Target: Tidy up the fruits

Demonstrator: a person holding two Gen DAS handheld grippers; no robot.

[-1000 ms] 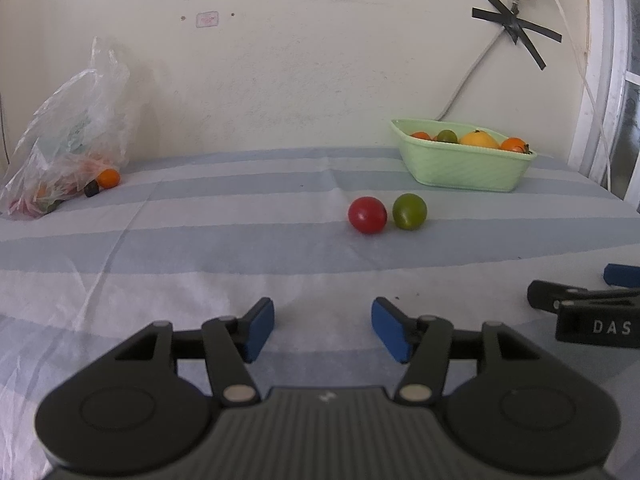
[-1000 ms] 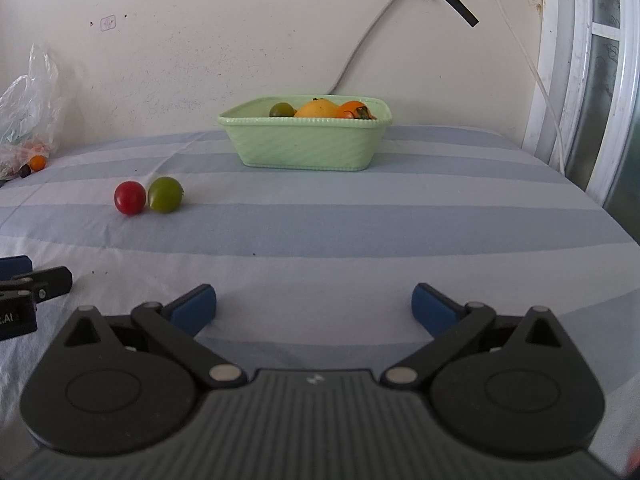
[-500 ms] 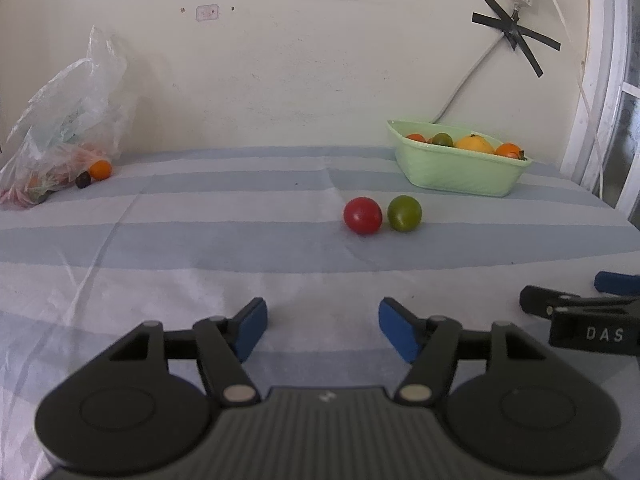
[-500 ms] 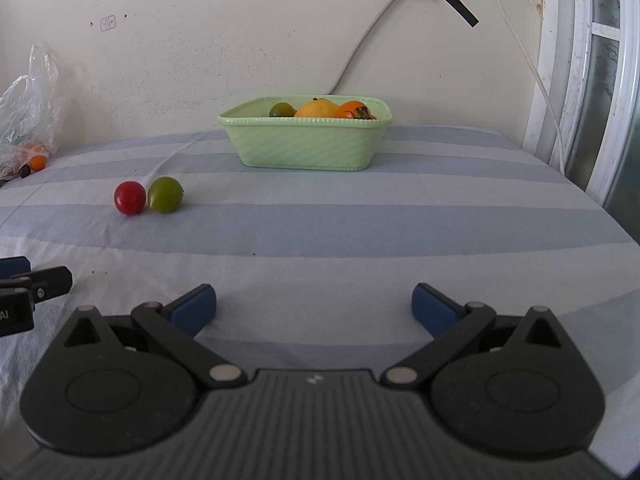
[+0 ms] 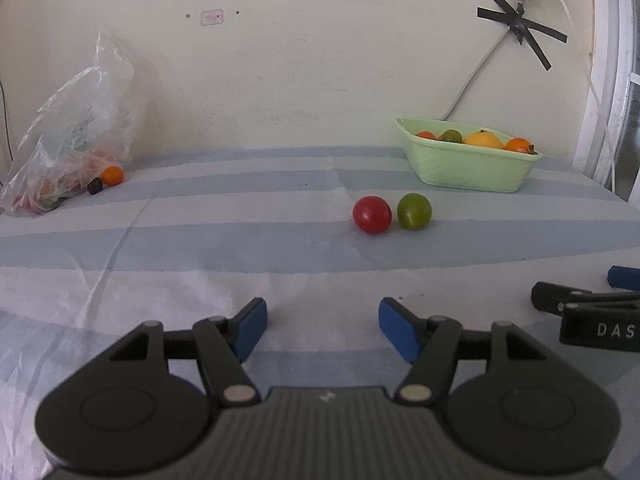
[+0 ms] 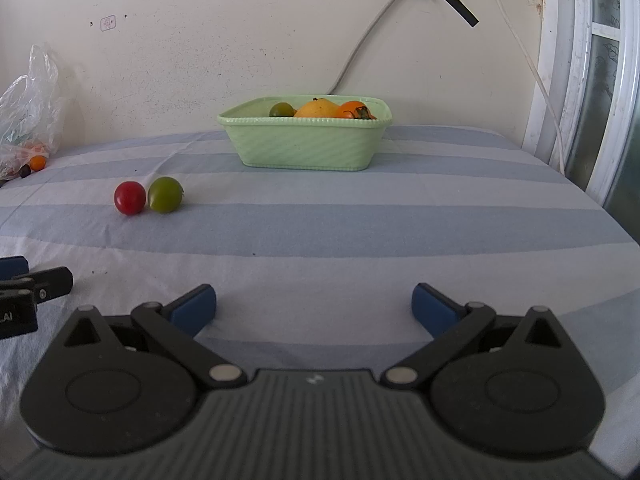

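Left tongs (image 5: 322, 328) half open, having just widened, nothing between them. Right tongs (image 6: 314, 312) wide, empty. Red tomato (image 5: 371, 214) and green tomato (image 5: 414, 211) lie touching side by side mid-tabletop (image 5: 240, 240); both round, no clear long axis. Basket (image 6: 306, 142) far, long side facing, holding fruit.

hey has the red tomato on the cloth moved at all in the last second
No. In the right wrist view the red tomato sits beside the green tomato, at the same spot relative to the green basket and the cloth's stripes as before.
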